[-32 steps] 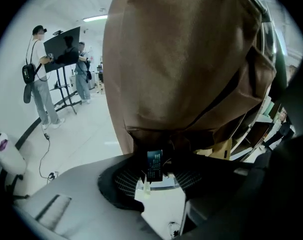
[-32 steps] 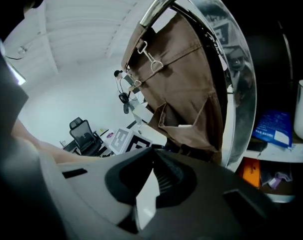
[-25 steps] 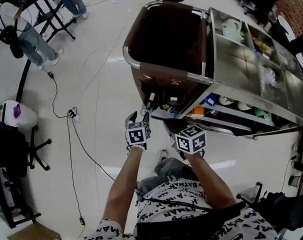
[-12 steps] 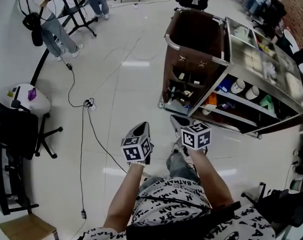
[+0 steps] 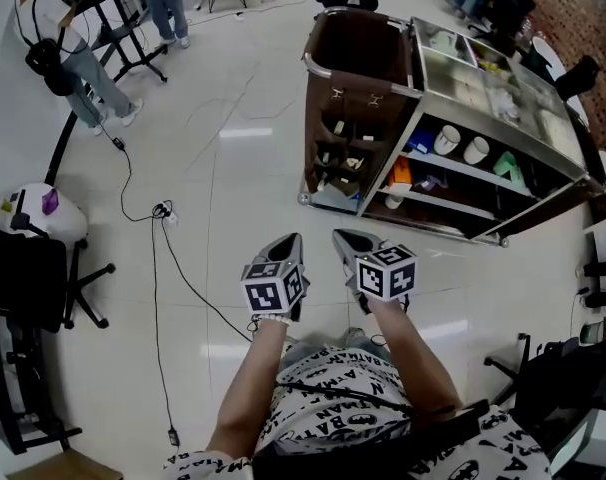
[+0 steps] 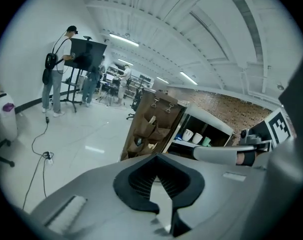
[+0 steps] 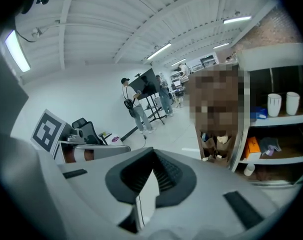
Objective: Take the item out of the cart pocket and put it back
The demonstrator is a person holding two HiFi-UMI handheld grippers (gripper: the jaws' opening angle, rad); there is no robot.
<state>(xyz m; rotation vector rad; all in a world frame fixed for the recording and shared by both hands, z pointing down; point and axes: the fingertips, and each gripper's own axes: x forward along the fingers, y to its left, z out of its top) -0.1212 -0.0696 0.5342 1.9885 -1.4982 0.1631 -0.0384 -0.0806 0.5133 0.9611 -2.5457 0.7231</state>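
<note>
The service cart stands ahead on the floor, with a brown bag at its left end. Brown fabric pockets hang on that end and hold several small items; in the left gripper view the pockets show a light item sticking up. My left gripper and right gripper are side by side, well short of the cart, pointing toward it. Both are shut and hold nothing. The left gripper and the right gripper show closed pads in their own views.
Cups and other goods sit on the cart's shelves. Cables run across the white floor on the left. An office chair and a white container are at far left. People stand at black stands behind.
A second ago the grippers were right at the cart's pockets with the left one open. Both are now drawn back from the cart, and the left one has shut empty.
</note>
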